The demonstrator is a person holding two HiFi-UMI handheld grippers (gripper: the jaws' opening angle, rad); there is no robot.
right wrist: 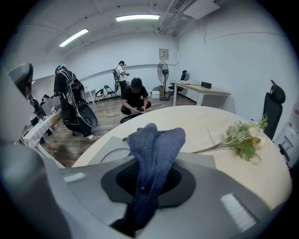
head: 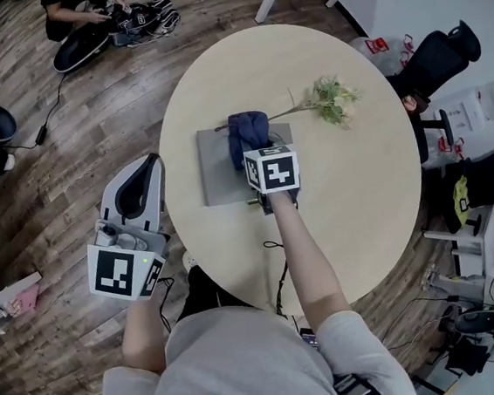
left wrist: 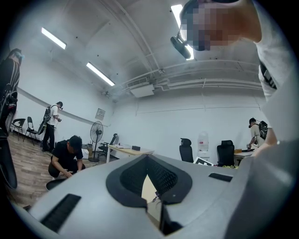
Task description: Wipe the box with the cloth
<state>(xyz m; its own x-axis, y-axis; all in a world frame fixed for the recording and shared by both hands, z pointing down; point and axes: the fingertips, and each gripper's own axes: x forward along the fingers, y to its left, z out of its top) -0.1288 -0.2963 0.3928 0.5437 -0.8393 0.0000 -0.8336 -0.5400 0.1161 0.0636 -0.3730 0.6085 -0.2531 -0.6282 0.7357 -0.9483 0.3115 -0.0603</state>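
Cloth (right wrist: 154, 158), clamped between the fingers of the right gripper (right wrist: 148, 196), bunches just ahead of them over the box (head: 221, 186), which may slide under a wipe since the left gripper (left wrist: 150, 186), fingers closed on nothing, hangs well apart from it.

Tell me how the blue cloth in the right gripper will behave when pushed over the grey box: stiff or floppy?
Probably floppy: the cloth folds and bunches above the right gripper that is shut on it. It likely weighs little and may crumple rather than slide cleanly, since its weave looks coarse.
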